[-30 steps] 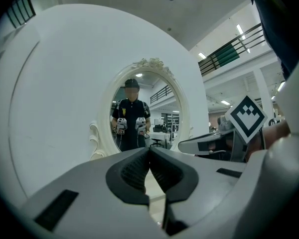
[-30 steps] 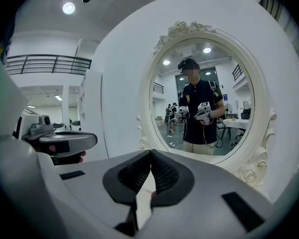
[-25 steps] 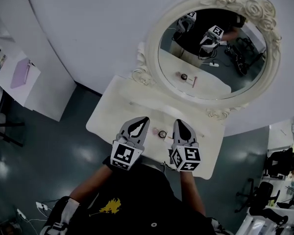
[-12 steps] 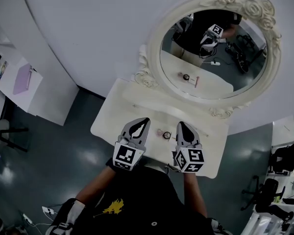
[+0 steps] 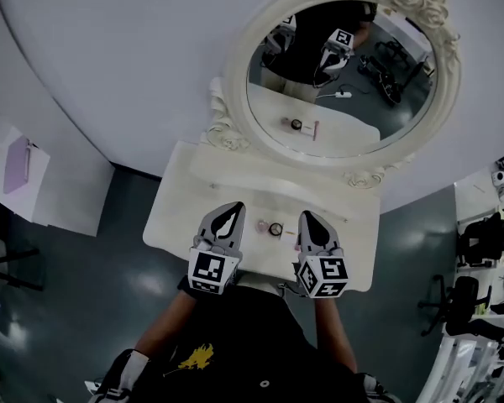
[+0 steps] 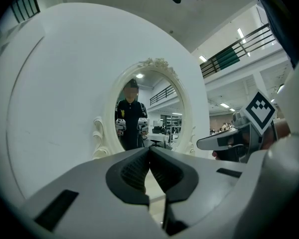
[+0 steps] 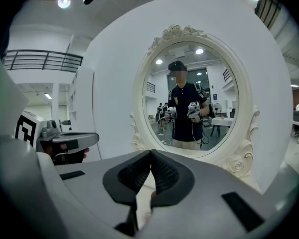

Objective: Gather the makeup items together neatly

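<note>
Both tools hover side by side over the near edge of the cream vanity table point(image 5: 172, 215), pointing toward the oval mirror point(image 5: 344, 99) in its ornate frame. The left gripper point(image 5: 233, 211) is clenched, pads pressed together with nothing between them, and the right gripper point(image 5: 310, 218) is clamped on empty air too. The makeup items sit on the tabletop between the two: a small round dark pot point(image 5: 275, 229) with a pink piece point(image 5: 261, 225) just beside it on its left (too small to name further).
</note>
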A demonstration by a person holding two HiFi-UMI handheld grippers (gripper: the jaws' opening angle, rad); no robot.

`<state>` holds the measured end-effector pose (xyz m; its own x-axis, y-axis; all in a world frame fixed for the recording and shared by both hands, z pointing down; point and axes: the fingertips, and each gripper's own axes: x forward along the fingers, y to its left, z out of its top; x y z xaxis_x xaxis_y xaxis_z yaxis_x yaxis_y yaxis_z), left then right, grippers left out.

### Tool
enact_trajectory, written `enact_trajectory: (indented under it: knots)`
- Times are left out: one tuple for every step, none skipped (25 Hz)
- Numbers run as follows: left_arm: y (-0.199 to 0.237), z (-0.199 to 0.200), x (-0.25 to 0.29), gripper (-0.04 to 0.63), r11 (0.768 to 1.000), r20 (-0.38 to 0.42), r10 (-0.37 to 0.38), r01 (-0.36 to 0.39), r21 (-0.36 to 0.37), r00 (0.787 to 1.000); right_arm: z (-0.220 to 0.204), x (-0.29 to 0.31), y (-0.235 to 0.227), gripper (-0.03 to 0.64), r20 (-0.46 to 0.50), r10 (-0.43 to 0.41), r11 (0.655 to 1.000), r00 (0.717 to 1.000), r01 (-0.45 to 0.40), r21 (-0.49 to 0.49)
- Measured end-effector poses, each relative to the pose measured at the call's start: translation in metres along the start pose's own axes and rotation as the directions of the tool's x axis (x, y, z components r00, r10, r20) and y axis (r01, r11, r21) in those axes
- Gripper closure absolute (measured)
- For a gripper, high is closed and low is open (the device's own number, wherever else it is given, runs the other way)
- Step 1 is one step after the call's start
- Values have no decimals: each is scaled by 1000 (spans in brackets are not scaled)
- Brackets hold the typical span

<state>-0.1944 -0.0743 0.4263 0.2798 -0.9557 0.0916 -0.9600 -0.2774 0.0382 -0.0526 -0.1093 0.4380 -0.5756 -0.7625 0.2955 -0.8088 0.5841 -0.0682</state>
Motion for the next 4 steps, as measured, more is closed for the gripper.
enact_trajectory:
  knots:
    - [-2, -4, 1, 583, 1000, -6, -8, 8, -3, 1000, -2, -2, -2, 601, -5, -10, 1000, 1000, 10, 2]
    - [-5, -7, 1, 583, 1000, -12, -15, 15, -6, 1000, -5, -4, -5, 601, -9, -18, 1000, 1000, 18, 5]
    - [-7, -10, 2, 583, 1000, -18, -22, 22, -9, 1000, -7, -6, -7, 601, -13, -25, 1000, 1000, 25, 7]
    - [-9, -13, 2, 581, 1000, -23, -28, 28, -13, 999, -9, -8, -9, 601, -18, -31, 999, 999, 31, 9]
